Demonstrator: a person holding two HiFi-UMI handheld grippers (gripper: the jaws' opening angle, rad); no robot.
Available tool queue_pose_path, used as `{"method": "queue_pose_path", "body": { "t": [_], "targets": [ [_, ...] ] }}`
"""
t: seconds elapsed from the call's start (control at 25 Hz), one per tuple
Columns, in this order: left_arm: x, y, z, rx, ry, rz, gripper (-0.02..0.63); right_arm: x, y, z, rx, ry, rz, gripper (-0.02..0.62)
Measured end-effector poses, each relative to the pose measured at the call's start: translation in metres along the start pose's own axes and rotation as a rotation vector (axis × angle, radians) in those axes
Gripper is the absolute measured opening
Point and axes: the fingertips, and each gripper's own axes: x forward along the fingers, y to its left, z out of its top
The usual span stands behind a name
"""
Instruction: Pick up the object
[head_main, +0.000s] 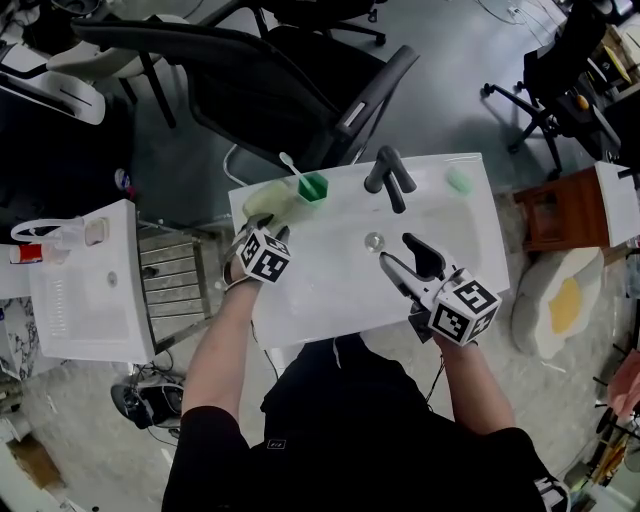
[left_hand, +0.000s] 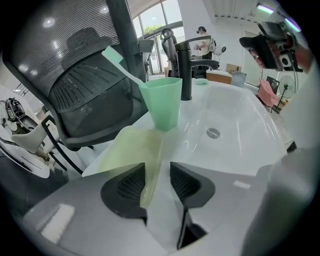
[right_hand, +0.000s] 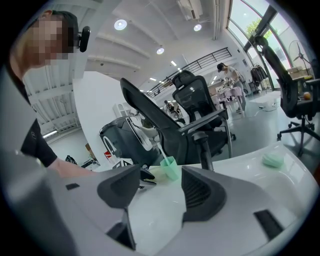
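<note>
A pale yellow-green cloth (head_main: 266, 200) lies on the left rim of a white sink (head_main: 300, 318). My left gripper (head_main: 272, 228) points down at the cloth's near edge. In the left gripper view the cloth (left_hand: 131, 150) runs up between the jaws of the left gripper (left_hand: 157, 180). It lies against the left pad (left_hand: 131, 186), and a gap shows at the right pad (left_hand: 184, 184). My right gripper (head_main: 397, 250) hovers open over the basin's front with nothing between its fingers; the right gripper view shows the right gripper (right_hand: 160, 187) the same way.
A green cup (head_main: 313, 187) with a toothbrush (head_main: 290, 165) stands just behind the cloth. A black faucet (head_main: 388, 175) and a green soap (head_main: 459, 180) sit on the back rim. A black office chair (head_main: 280, 80) stands behind, another white sink (head_main: 85, 290) at left.
</note>
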Motion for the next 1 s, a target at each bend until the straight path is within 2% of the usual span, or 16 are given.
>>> {"method": "queue_pose_path", "body": {
  "t": [0.12, 0.56, 0.84, 1.0],
  "targets": [
    [0.0, -0.005, -0.001, 0.009, -0.003, 0.003, 0.123, -0.003, -0.001, -0.001, 0.003, -0.002, -0.002, 0.255],
    [-0.004, -0.016, -0.008, 0.112, 0.031, 0.047, 0.074, -0.013, 0.006, -0.002, 0.001, -0.007, 0.002, 0.255],
    [-0.013, -0.02, -0.014, 0.074, 0.028, 0.035, 0.038, -0.015, 0.011, -0.001, -0.004, -0.012, 0.007, 0.253],
    [-0.028, -0.019, -0.01, 0.035, -0.005, 0.031, 0.034, -0.014, 0.016, 0.005, -0.009, -0.021, 0.009, 0.255]
  ]
}}
